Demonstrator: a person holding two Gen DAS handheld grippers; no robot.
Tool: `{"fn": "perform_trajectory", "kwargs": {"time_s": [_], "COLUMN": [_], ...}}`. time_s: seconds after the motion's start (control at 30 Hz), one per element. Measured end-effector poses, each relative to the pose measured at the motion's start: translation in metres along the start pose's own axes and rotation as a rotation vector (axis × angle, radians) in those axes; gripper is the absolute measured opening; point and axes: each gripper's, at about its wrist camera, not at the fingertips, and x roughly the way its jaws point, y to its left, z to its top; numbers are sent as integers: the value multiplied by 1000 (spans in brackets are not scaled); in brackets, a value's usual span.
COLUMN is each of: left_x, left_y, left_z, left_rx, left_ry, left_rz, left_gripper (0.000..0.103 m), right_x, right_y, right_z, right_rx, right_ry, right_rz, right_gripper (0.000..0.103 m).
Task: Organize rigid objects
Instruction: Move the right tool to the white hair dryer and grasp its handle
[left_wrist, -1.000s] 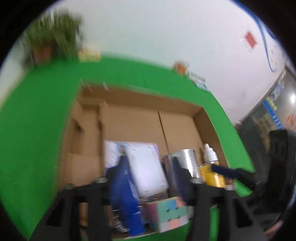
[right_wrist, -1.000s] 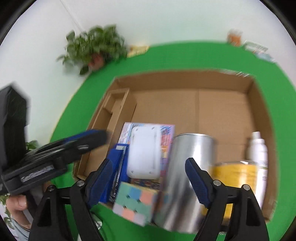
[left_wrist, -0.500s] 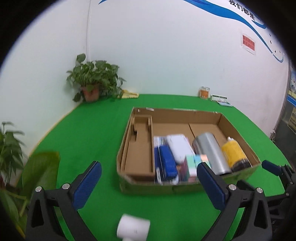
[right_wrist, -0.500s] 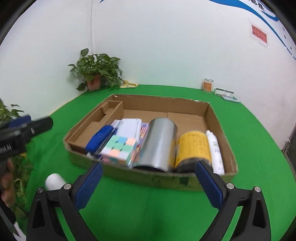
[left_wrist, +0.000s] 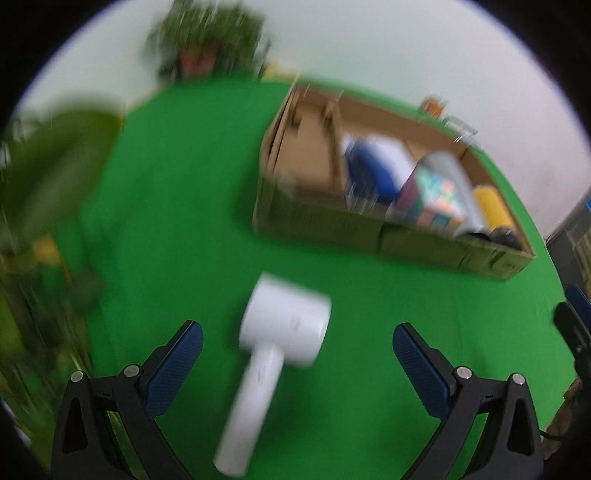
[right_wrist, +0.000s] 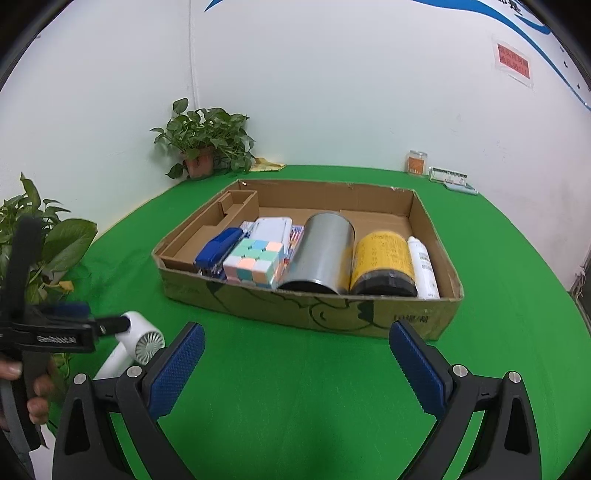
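Desk (right_wrist: 295, 387): covered in a flat, bright green felt-like cloth.
Cardboard box (right_wrist: 310, 314): shallow, open-topped, brown corrugated card; a black line drawing runs along its near wall, with small print too faint to read; a folded card insert forms a bare compartment at its left end.
Box contents: lying side by side from left to right, a blue stapler (right_wrist: 217, 252), a pastel puzzle cube (right_wrist: 255, 266), a brushed-metal cylinder (right_wrist: 320, 254), a yellow-labelled jar with a dark lid (right_wrist: 383, 264) and a slim white bottle (right_wrist: 423, 267); a white flat rectangular device (right_wrist: 271, 229) rests on a printed packet behind the cube.
Hair dryer (left_wrist: 273, 354): white, smooth plastic, a short barrel on a straight handle, with a round ribbed grille at one end; it lies on the desk outside the box, near its left front corner.
Left gripper (left_wrist: 295, 354): jaws wide apart, blue ribbed pads either side of the dryer, touching nothing; the view is blurred.
Right gripper (right_wrist: 295, 362): jaws wide apart over bare cloth in front of the box, holding nothing.
Writing: "GenRobot.AI" in white on the left gripper's black body.
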Motion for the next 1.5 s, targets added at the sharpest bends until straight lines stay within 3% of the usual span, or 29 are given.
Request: {"fn": "perform_trajectory", "kwargs": {"time_s": [0.13, 0.27, 0.33, 0.4, 0.5, 0.6, 0.73, 0.87, 0.93, 1.0, 1.03, 1.2, 1.23, 1.3, 1.33, 1.37, 1.43, 1.5], "left_x": [26, 40, 44, 46, 50, 54, 61, 72, 71, 71, 72, 81, 80, 81, 81, 82, 85, 85], "left_y": [11, 11, 5, -6, -34, -61, -107, -133, -138, -142, -141, -146, -144, -144, -146, -146, -136, -129], "left_z": [-16, -27, -30, -31, -35, -39, -48, -56, -57, -56, -56, -45, -45, -44, -48, -46, -44, -45], "left_rx": [-60, -85, -68, -34, 18, 33, 78, -12, -21, -14, -22, -59, -58, -54, -41, -30, -49, -59], "left_ry": [155, 216, 228, 224, 234, 248, 285, 369, 357, 331, 319, 315, 309, 302, 300, 304, 313, 307], "left_rz": [-25, -49, -68, -84, -127, -182, -313, -507, -564, -563, -553, -566, -563, -548, -534, -516, -531, -538], "left_gripper": [99, 86, 74, 54, 45, 43, 43, 43, 45, 65, 68, 66, 64, 54, 50, 42, 40, 36], "right_x": [0, 4, 6, 7, 5, 0, -9, -23, -31, -34, -33, -6, 0, 16, 22, 29, 40, 46], "right_y": [-10, -20, -26, -32, -42, -53, -65, -69, -71, -67, -65, -45, -42, -34, -30, -25, -16, -4], "right_z": [-14, -28, -34, -39, -50, -61, -73, -80, -87, -93, -95, -103, -104, -106, -107, -109, -113, -117], "right_rx": [26, 50, 64, 71, 86, 103, 89, 52, 22, -17, -27, -52, -49, -42, -48, -64, -83, -105], "right_ry": [38, 70, 85, 95, 102, 109, 104, 83, 87, 110, 120, 201, 215, 253, 272, 297, 337, 362], "right_rz": [23, 32, 39, 46, 55, 67, 102, 147, 169, 189, 198, 215, 222, 227, 217, 194, 171, 179], "right_gripper": [101, 101, 101, 101, 101, 101, 100, 100, 100, 100, 100, 99, 97, 82, 63, 55, 49, 36]}}
